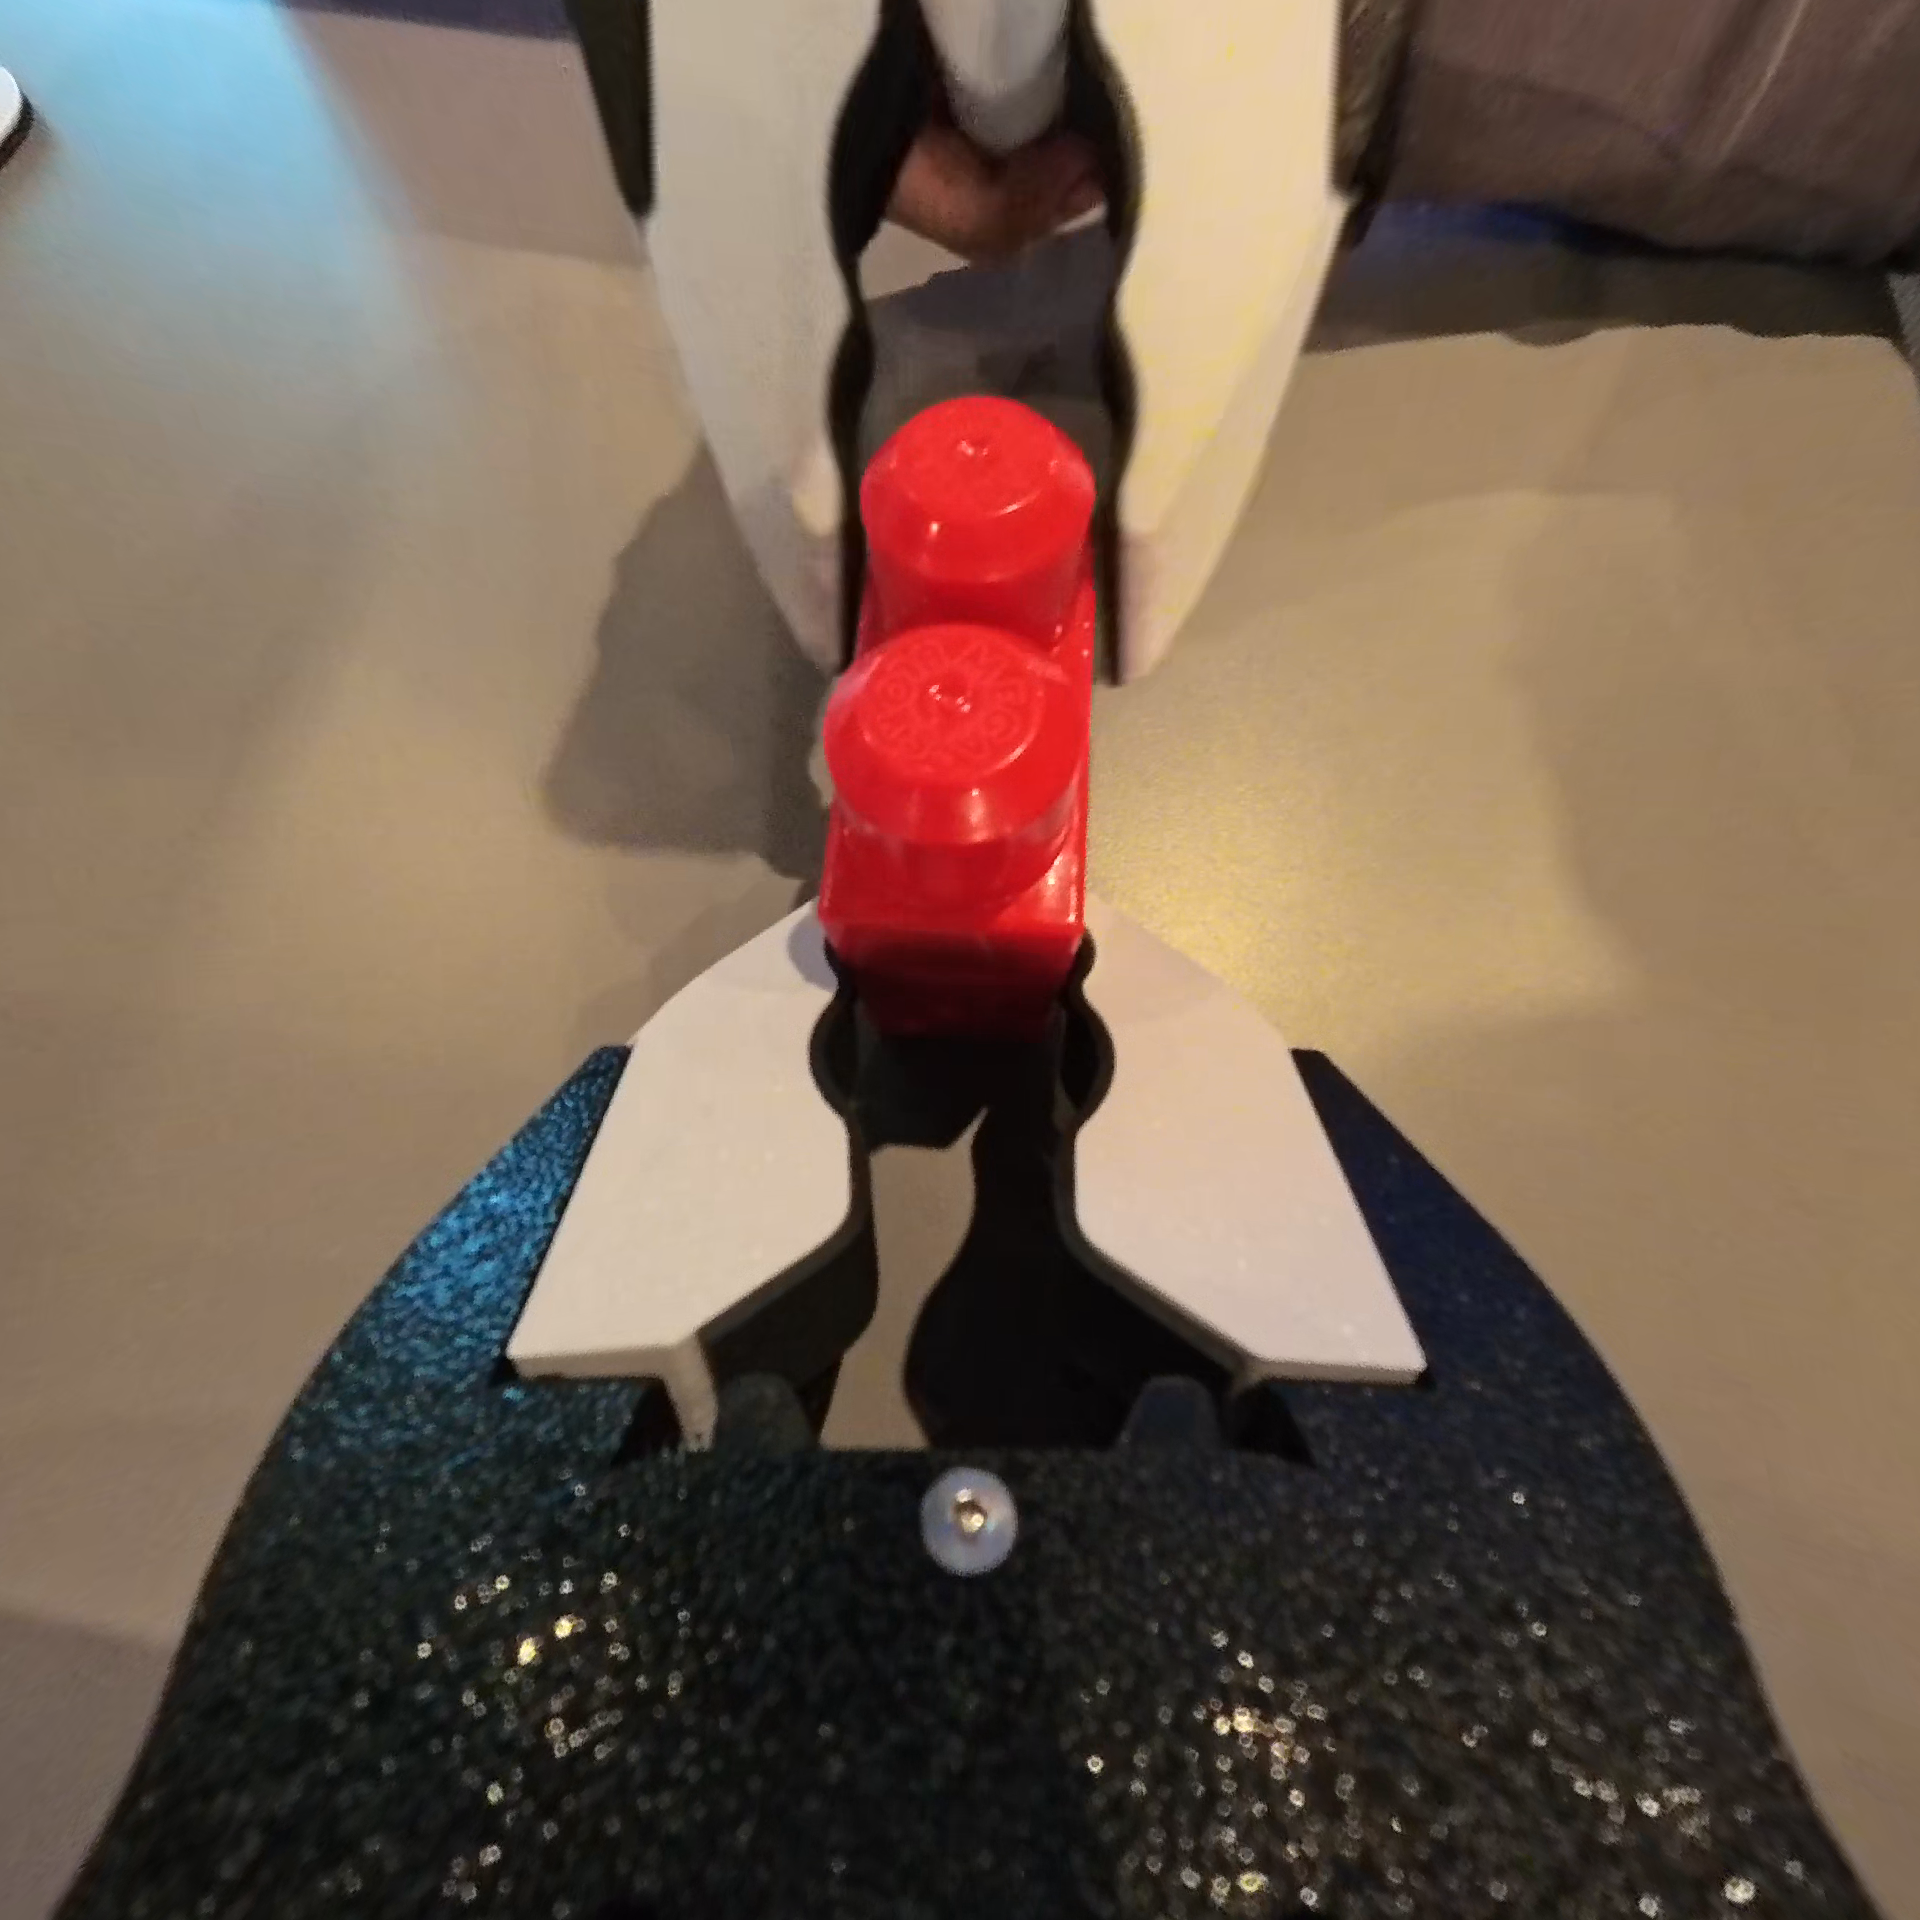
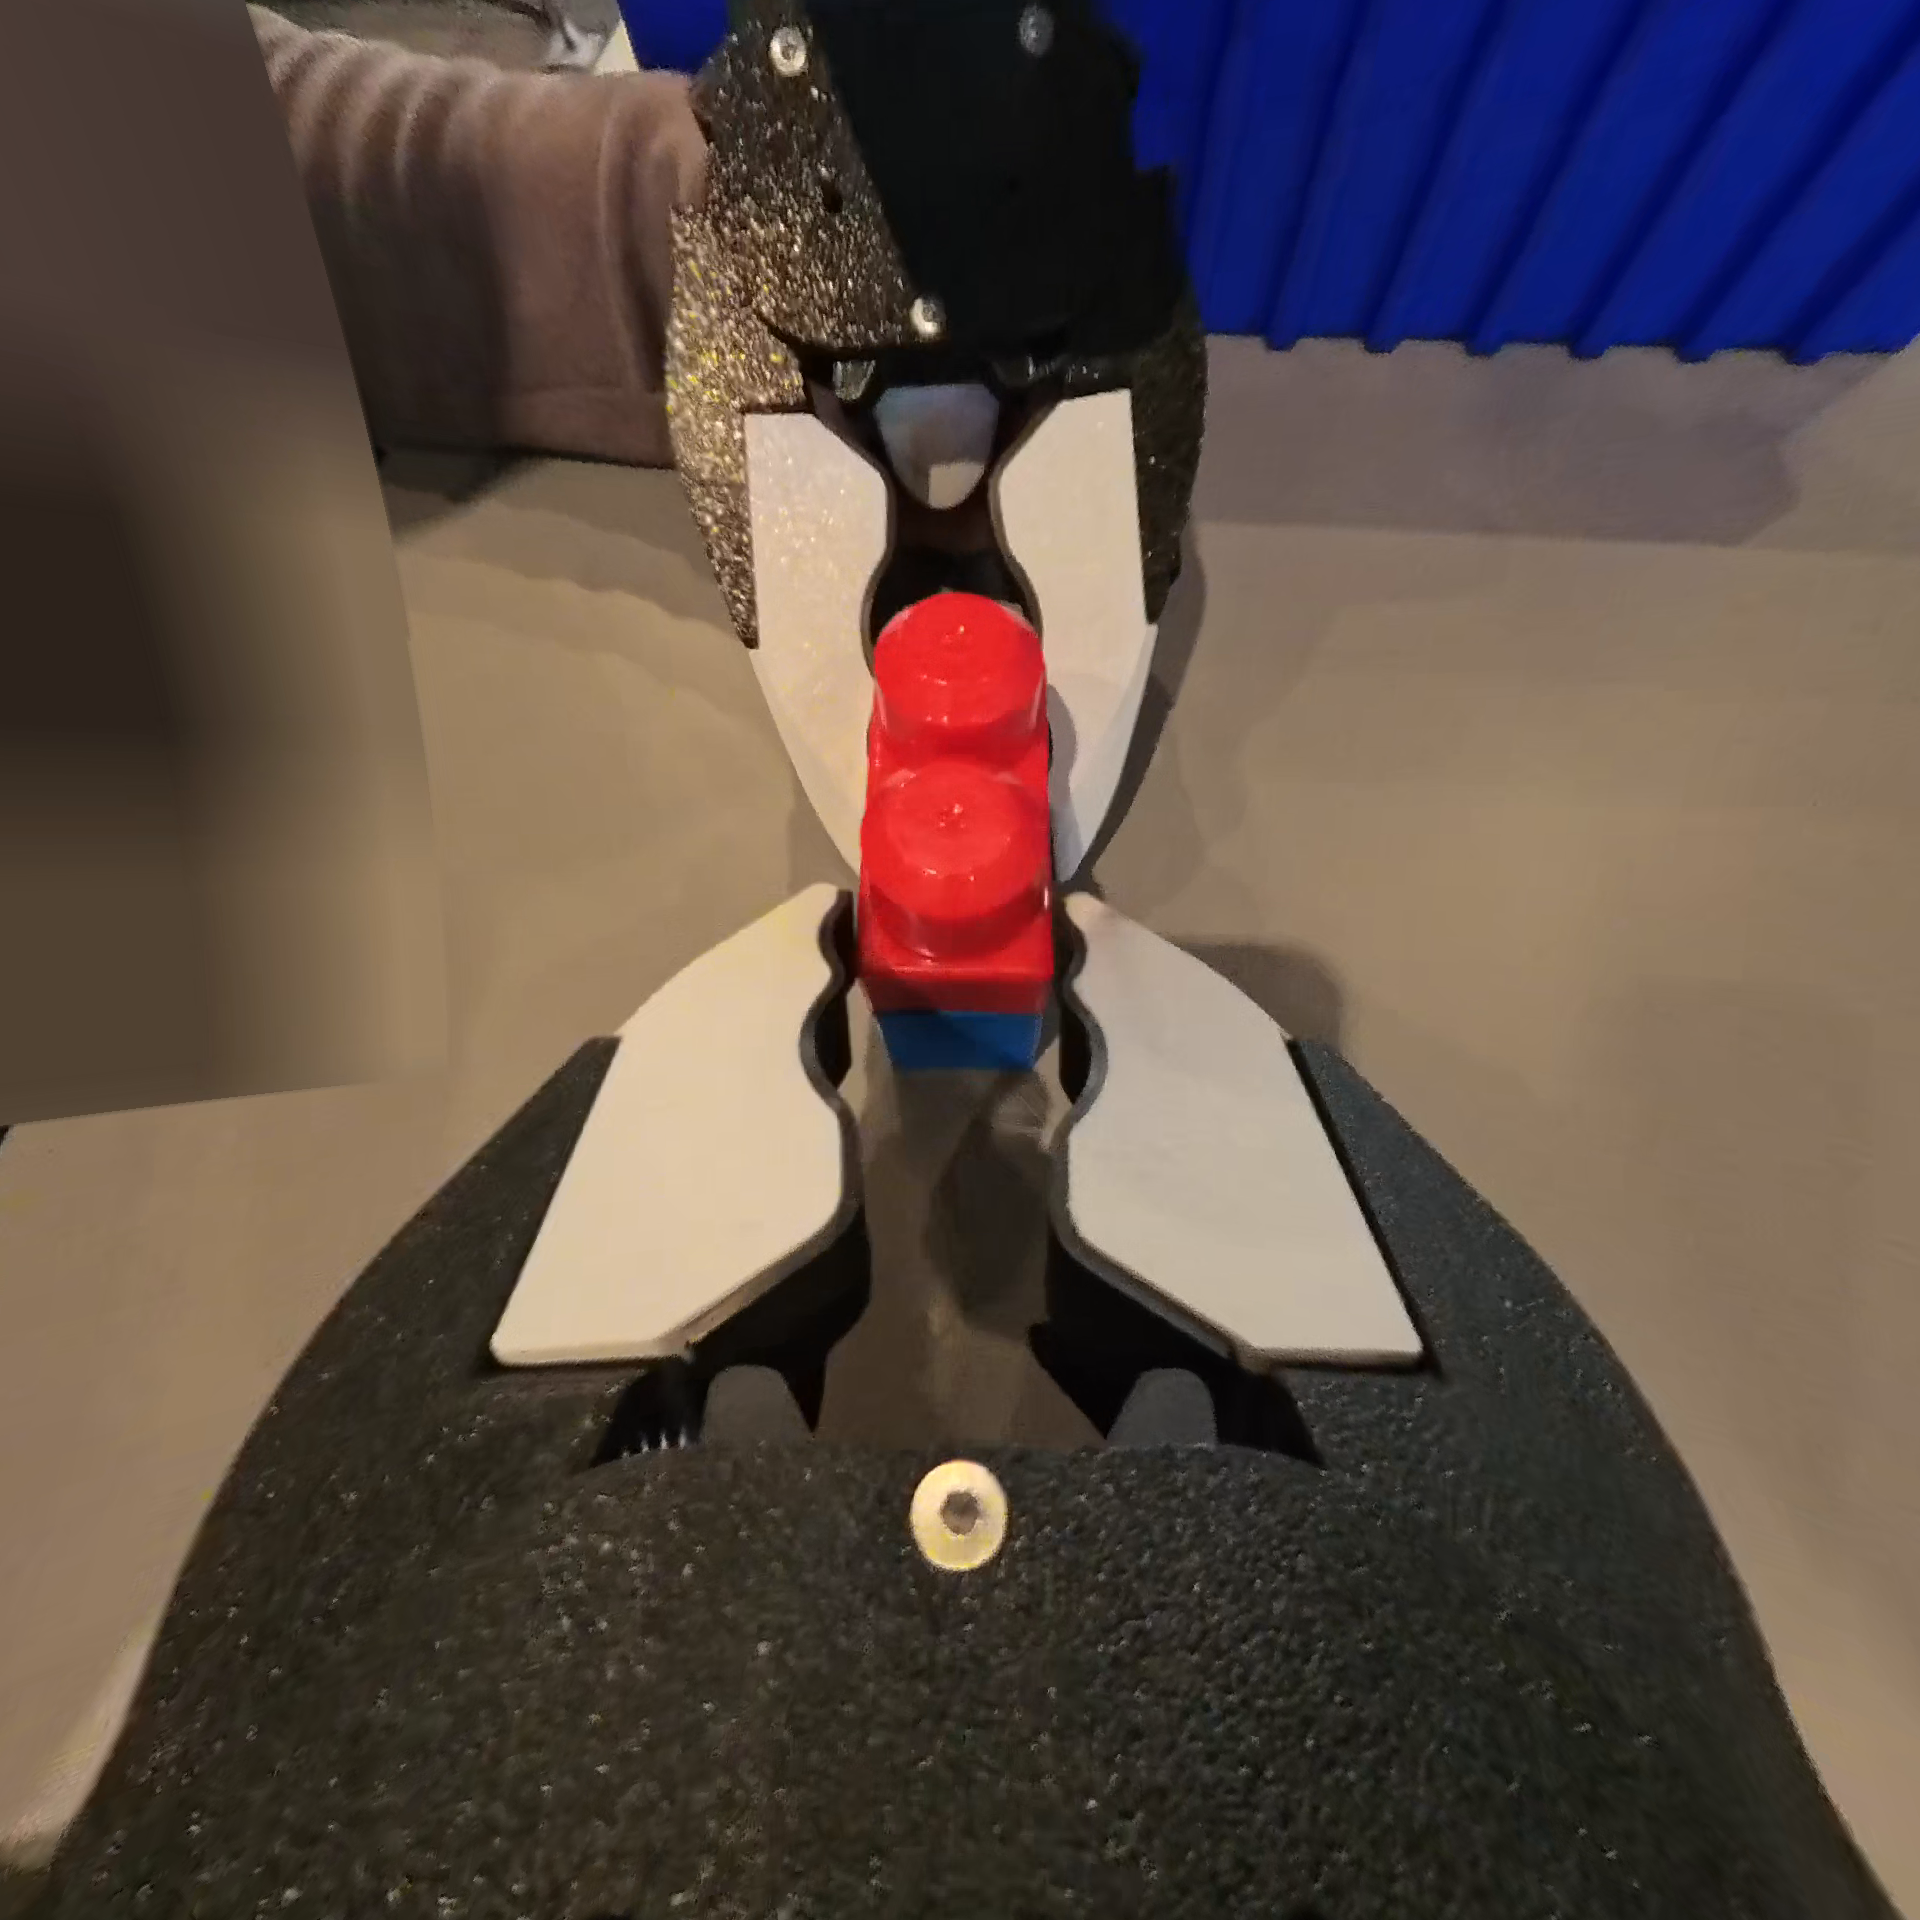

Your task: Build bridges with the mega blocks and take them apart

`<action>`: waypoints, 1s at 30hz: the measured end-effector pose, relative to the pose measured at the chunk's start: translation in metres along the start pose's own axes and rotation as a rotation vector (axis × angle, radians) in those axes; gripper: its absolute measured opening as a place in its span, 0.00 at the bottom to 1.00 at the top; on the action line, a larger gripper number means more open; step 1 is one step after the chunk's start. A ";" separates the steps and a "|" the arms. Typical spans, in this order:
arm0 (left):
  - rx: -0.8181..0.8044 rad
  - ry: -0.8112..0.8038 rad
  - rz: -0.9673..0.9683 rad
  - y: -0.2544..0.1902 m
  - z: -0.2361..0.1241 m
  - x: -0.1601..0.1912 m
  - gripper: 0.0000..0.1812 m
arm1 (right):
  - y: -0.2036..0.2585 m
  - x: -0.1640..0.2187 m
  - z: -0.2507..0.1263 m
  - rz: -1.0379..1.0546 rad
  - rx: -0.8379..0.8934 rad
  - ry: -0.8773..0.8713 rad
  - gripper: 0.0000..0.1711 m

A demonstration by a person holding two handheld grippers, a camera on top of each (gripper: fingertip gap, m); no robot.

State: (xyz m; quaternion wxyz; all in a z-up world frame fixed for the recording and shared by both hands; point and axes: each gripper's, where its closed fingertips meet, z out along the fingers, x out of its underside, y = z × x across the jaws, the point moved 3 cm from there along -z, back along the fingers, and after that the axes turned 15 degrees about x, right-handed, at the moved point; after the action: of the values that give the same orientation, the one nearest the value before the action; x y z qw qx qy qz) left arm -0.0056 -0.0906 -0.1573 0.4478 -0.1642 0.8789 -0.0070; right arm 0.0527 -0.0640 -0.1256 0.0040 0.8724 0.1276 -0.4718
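Note:
A red two-stud mega block [image 1: 961,727] stands on the tan table [image 1: 312,831], held from both ends. My left gripper [image 1: 956,940] is shut on its near end in the left wrist view. The right gripper [image 1: 977,634] comes from the far side, its fingers flanking the far stud. In the right wrist view the red block [image 2: 956,831] sits on a blue block [image 2: 961,1039], which shows only under the near end. My right gripper [image 2: 956,925] is shut on the red block's near end, and the left gripper [image 2: 961,862] clasps the far end.
A blue ribbed panel [image 2: 1558,156] stands behind the table at the far right. A person's grey-brown sleeve [image 2: 499,260] rests at the far left, and grey fabric [image 1: 1662,125] lies at the table's far edge.

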 end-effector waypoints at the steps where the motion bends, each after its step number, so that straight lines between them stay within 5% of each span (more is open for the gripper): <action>1: 0.000 -0.001 0.000 0.000 0.000 0.000 0.20 | 0.000 -0.001 0.000 -0.006 0.004 -0.003 0.21; 9: -0.002 -0.007 0.001 0.001 -0.001 0.000 0.20 | 0.000 0.000 0.000 -0.032 0.034 -0.036 0.21; 12: 0.001 -0.007 0.003 0.001 -0.001 0.000 0.20 | -0.001 0.005 0.005 -0.006 0.051 -0.023 0.36; 17: -0.006 -0.006 0.001 0.001 0.000 0.000 0.20 | 0.003 -0.001 0.013 -0.026 0.038 -0.048 0.25; 21: -0.057 -0.005 0.054 0.002 -0.001 -0.002 0.55 | -0.004 -0.007 0.006 -0.039 0.101 -0.049 0.21; 26: -0.093 -0.185 0.101 -0.002 -0.013 -0.020 0.58 | -0.001 -0.051 -0.052 0.029 0.182 -0.227 0.21; 30: -0.164 -0.363 0.187 -0.007 -0.027 -0.035 0.54 | 0.000 -0.066 -0.145 -0.030 0.369 -0.261 0.21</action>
State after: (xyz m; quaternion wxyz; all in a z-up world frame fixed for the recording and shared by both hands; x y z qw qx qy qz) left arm -0.0060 -0.0902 -0.1121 0.5826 -0.1165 0.7929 0.1356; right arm 0.1370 -0.0597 0.0093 -0.1461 0.7878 0.0507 -0.5962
